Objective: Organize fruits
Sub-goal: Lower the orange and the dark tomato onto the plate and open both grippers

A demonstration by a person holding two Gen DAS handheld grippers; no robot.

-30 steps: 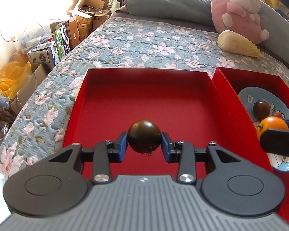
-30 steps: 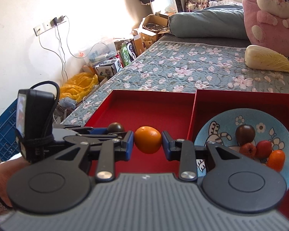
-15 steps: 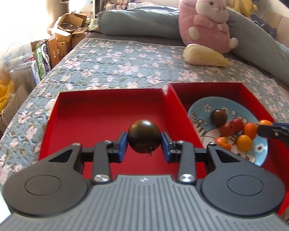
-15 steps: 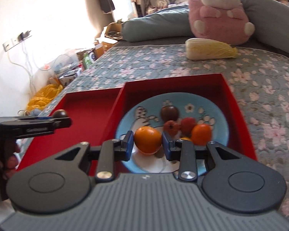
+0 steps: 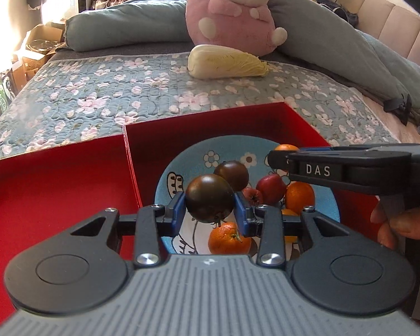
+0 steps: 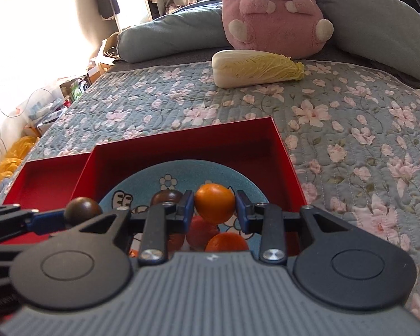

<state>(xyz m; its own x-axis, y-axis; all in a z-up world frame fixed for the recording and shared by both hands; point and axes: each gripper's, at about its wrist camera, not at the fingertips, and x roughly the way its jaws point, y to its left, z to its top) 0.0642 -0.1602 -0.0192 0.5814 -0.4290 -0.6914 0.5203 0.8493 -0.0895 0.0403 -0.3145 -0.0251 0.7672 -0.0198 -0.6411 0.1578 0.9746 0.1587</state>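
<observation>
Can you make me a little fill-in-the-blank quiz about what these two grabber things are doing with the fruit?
1. The left gripper is shut on a dark ____.
2. The right gripper is shut on an orange ____.
3. Both fruits hang above the blue plate, which sits inside a ____ box.
4. On the bed behind the box lies a pale cabbage, in front of a ____ plush toy.

Missing words: tomato; mandarin; red; pink
</observation>
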